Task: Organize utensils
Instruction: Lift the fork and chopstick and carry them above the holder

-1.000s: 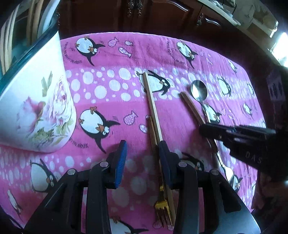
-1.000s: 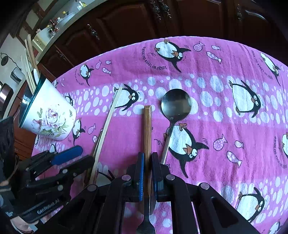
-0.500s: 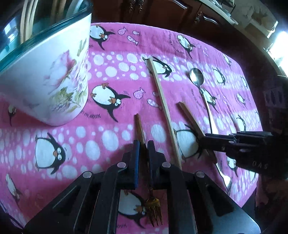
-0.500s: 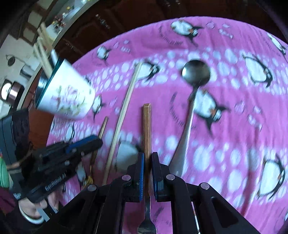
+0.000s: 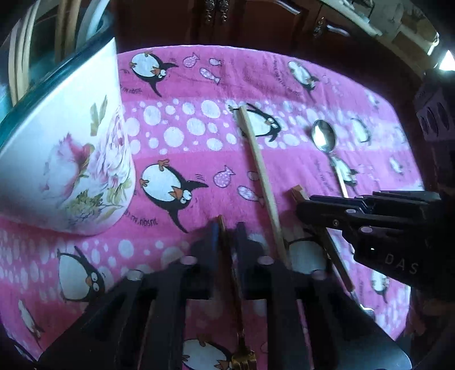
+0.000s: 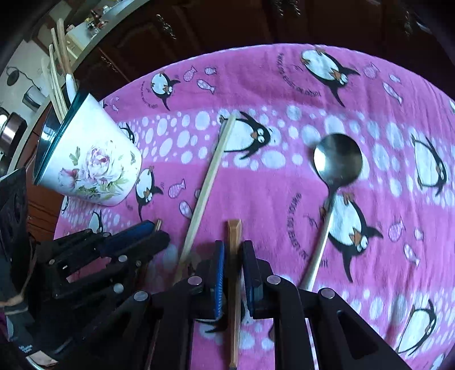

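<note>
My left gripper (image 5: 226, 227) is shut on the handle of a gold fork (image 5: 241, 361), whose tines hang below my fingers. My right gripper (image 6: 232, 247) is shut on a wooden-handled utensil (image 6: 234, 236); it also shows in the left wrist view (image 5: 297, 195). A white floral cup (image 5: 71, 159) with chopsticks in it stands at the left; it also shows in the right wrist view (image 6: 88, 162). A single chopstick (image 6: 207, 182) and a steel spoon (image 6: 337, 165) lie on the pink penguin cloth (image 6: 284, 85).
Dark wooden cabinets (image 5: 227, 20) stand beyond the far edge of the cloth. The right gripper body (image 5: 384, 224) sits close to the right of my left gripper. A counter with small items (image 6: 93, 22) is at the far left.
The left gripper closed on the gold fork handle and has since moved with it. The right gripper stays shut on the wooden-handled utensil and has shifted a little.
</note>
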Action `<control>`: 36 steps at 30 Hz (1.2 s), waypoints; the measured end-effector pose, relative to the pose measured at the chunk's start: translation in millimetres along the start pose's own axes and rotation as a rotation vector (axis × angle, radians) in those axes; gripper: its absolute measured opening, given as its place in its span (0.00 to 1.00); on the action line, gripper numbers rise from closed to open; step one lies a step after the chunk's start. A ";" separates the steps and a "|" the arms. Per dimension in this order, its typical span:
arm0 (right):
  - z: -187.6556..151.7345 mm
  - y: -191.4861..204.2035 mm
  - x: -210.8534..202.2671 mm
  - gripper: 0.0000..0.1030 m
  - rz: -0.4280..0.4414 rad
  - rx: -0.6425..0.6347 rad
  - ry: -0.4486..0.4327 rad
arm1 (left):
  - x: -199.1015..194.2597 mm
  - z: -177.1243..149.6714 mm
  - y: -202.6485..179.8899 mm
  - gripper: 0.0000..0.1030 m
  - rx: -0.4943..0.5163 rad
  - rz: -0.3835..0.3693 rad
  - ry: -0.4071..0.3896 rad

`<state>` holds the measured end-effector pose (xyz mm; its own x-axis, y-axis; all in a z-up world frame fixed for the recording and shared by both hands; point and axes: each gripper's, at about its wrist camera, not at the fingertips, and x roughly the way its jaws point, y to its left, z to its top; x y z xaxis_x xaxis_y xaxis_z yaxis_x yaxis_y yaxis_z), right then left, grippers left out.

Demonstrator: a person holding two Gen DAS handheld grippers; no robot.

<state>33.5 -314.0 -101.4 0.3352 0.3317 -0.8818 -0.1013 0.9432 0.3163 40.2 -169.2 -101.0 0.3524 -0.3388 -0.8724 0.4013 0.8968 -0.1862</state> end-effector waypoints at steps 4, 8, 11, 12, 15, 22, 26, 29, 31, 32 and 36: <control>-4.8 4.9 -37.0 0.09 0.025 -0.020 -0.087 | -27.8 -1.8 12.1 0.05 -0.048 -0.084 -0.041; -13.1 14.2 -82.3 0.09 0.048 -0.052 -0.178 | -71.2 -9.3 12.1 0.05 -0.020 -0.106 -0.122; -20.4 20.1 -111.7 0.09 0.057 -0.075 -0.233 | -97.9 -17.5 10.7 0.04 -0.001 -0.110 -0.164; -23.3 21.7 -120.2 0.09 0.061 -0.079 -0.250 | -105.2 -20.6 11.0 0.04 0.005 -0.111 -0.176; -33.4 27.5 -136.6 0.09 0.050 -0.100 -0.279 | -112.0 -25.7 7.4 0.04 0.028 -0.096 -0.182; -43.6 25.1 -150.2 0.09 0.027 -0.079 -0.299 | -63.2 -27.2 4.6 0.27 -0.001 -0.034 -0.089; -45.8 29.3 -151.6 0.09 0.021 -0.088 -0.299 | -21.2 -22.4 6.0 0.31 -0.038 -0.016 -0.025; -47.6 33.0 -155.0 0.09 0.019 -0.100 -0.302 | -10.5 -21.2 -0.4 0.15 0.000 0.018 -0.042; -48.9 34.3 -156.2 0.09 0.020 -0.104 -0.305 | -9.9 -20.6 -2.4 0.07 0.021 0.005 -0.024; -49.3 34.6 -156.6 0.09 0.022 -0.103 -0.306 | -14.8 -21.9 -1.1 0.06 0.018 -0.013 -0.024; -50.9 34.5 -165.4 0.09 0.044 -0.098 -0.321 | -52.2 -26.2 7.2 0.05 -0.010 -0.074 -0.085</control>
<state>-73.1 -335.5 37.5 0.6051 0.3642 -0.7079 -0.2063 0.9306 0.3024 2.6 -137.6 -68.6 0.3928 -0.4265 -0.8147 0.4203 0.8713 -0.2535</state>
